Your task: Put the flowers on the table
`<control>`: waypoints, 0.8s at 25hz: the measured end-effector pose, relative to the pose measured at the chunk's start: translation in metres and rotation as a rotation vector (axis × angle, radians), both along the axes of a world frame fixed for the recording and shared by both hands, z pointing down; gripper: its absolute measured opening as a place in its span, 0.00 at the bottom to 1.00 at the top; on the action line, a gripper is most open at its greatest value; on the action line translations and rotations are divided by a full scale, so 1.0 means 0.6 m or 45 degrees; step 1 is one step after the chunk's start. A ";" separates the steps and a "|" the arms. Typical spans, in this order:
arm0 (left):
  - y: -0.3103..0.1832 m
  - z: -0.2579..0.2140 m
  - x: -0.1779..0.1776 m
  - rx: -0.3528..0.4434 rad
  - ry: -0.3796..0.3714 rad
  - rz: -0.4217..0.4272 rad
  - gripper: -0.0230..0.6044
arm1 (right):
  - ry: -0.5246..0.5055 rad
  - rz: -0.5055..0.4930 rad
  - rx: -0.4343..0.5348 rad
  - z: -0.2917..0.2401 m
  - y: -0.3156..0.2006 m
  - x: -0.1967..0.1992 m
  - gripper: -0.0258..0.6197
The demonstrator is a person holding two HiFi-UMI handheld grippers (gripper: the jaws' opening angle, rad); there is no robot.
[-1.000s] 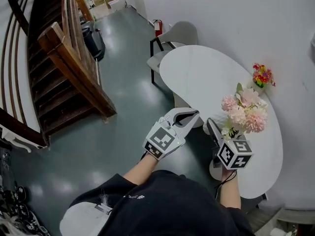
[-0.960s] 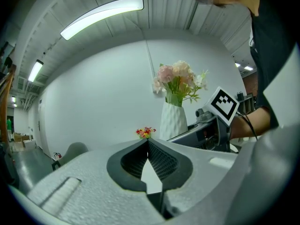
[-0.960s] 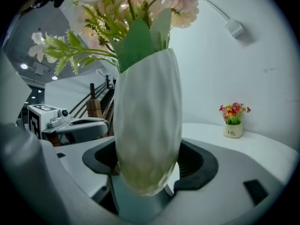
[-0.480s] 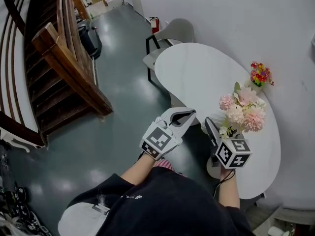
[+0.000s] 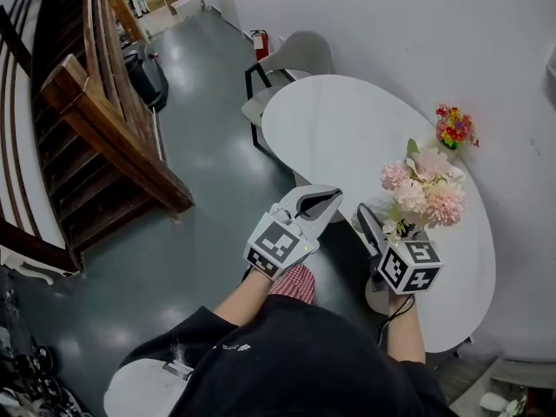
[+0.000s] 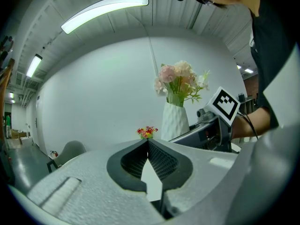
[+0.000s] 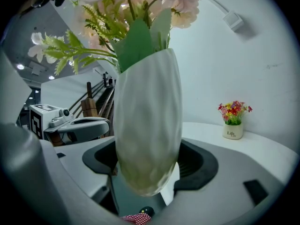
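My right gripper is shut on a white ribbed vase of pink flowers. The vase stands upright between the jaws, and its base hangs in the air over grey floor, just short of the near edge of the white oval table. Its blooms reach over the tabletop. To its left my left gripper is shut with nothing in it, tips touching. From the left gripper view the vase shows beside the right gripper.
A small pot of red and yellow flowers stands at the table's far side by the white wall. A grey chair sits at the table's far end. A wooden staircase runs along the left.
Both grippers have drifted a little toward the table, the vase going along in the right one. Neither grip has changed.
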State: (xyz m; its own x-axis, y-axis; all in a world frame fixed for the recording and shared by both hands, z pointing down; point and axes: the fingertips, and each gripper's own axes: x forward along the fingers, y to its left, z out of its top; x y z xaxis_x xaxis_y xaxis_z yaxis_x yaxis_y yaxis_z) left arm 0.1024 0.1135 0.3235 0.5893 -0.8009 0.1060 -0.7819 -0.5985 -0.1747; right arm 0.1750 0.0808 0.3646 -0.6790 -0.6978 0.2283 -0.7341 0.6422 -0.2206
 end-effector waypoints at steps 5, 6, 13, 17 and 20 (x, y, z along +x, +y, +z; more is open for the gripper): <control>-0.031 -0.005 -0.018 0.004 -0.006 0.002 0.04 | -0.020 0.005 -0.005 -0.001 -0.029 -0.018 0.61; -0.038 -0.007 -0.024 0.006 -0.009 0.001 0.04 | -0.022 0.005 -0.004 -0.002 -0.036 -0.023 0.61; -0.087 -0.010 -0.051 0.013 -0.017 0.022 0.04 | -0.022 0.015 0.002 -0.006 -0.084 -0.055 0.61; -0.113 -0.007 -0.062 0.018 -0.014 0.033 0.04 | -0.020 0.029 0.001 -0.002 -0.109 -0.064 0.61; -0.136 -0.008 -0.078 0.021 -0.008 0.040 0.04 | -0.013 0.039 -0.003 -0.001 -0.129 -0.080 0.61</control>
State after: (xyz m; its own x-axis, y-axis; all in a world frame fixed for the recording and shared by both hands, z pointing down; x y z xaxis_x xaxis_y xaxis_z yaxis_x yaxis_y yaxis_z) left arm 0.0554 0.0321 0.3188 0.6137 -0.7835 0.0972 -0.7614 -0.6199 -0.1896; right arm 0.1272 0.0032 0.3639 -0.6597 -0.7178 0.2228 -0.7511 0.6191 -0.2295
